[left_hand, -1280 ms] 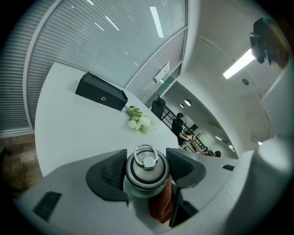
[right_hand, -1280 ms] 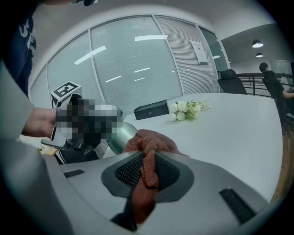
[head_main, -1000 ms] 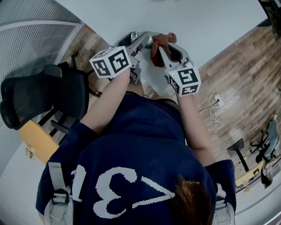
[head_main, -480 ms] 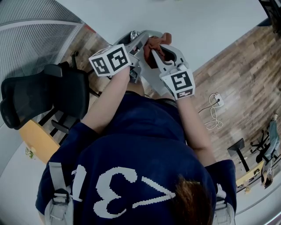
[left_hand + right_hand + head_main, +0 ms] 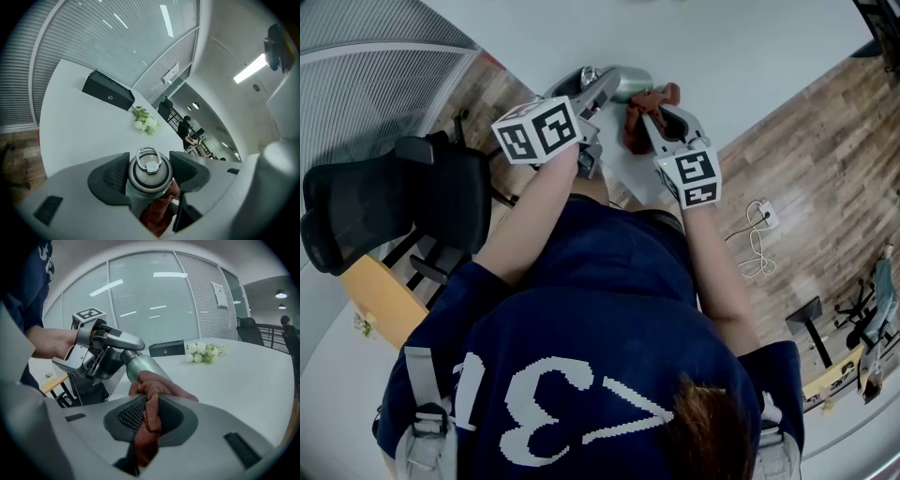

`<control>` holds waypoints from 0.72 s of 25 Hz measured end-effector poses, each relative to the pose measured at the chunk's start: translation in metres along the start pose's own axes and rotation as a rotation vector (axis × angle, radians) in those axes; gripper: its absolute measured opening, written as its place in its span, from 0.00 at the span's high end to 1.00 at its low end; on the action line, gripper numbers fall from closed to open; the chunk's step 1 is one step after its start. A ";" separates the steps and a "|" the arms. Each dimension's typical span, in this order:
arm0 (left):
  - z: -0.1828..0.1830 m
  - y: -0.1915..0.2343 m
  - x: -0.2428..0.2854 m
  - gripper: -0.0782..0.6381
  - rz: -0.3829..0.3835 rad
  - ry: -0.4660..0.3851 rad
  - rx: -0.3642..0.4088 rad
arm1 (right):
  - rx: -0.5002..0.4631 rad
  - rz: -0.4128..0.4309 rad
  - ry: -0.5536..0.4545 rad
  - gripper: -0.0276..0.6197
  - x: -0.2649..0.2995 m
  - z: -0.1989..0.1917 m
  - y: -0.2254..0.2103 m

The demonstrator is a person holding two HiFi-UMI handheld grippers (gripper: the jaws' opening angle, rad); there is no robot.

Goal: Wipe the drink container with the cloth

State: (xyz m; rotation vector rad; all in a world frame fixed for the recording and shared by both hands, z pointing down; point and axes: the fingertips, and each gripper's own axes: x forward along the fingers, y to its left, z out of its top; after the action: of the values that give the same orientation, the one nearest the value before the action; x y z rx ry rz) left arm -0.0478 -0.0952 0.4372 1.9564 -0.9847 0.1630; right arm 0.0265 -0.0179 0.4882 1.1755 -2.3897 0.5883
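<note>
Left gripper (image 5: 150, 172): jaws closed on the lid end of the steel drink bottle (image 5: 140, 364). The bottle is held tilted over the near edge of the white table (image 5: 243, 376).

Right gripper (image 5: 147, 416): jaws nearly together, clamped on a rust-red cloth (image 5: 643, 100). The bunched end of the cloth lies against the bottle body.

A black box (image 5: 108, 91) and white flowers (image 5: 145, 123) stand farther back on the table, well apart from both grippers. A black office chair (image 5: 394, 202) stands on the wood floor to the person's left.

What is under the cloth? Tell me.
The grey bottle: the cloth lies against its body. The patch of bottle beneath the cloth is covered, so its state cannot be seen.
</note>
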 end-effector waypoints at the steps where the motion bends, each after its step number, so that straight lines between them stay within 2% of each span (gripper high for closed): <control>1: 0.000 0.001 0.000 0.51 0.000 0.000 -0.005 | 0.006 0.010 -0.020 0.84 -0.001 0.006 0.002; 7: 0.001 0.001 0.001 0.51 0.013 0.004 0.017 | -0.040 0.099 -0.166 0.84 -0.004 0.066 0.030; 9: 0.000 0.002 0.001 0.51 0.016 0.007 0.006 | -0.039 0.106 -0.182 0.84 -0.003 0.072 0.032; 18: -0.001 -0.001 0.001 0.51 -0.019 0.011 0.013 | -0.007 0.014 -0.073 0.85 -0.001 0.027 -0.008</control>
State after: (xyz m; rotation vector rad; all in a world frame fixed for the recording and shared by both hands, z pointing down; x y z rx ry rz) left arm -0.0467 -0.0946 0.4377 1.9745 -0.9601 0.1698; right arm 0.0285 -0.0363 0.4671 1.1981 -2.4606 0.5501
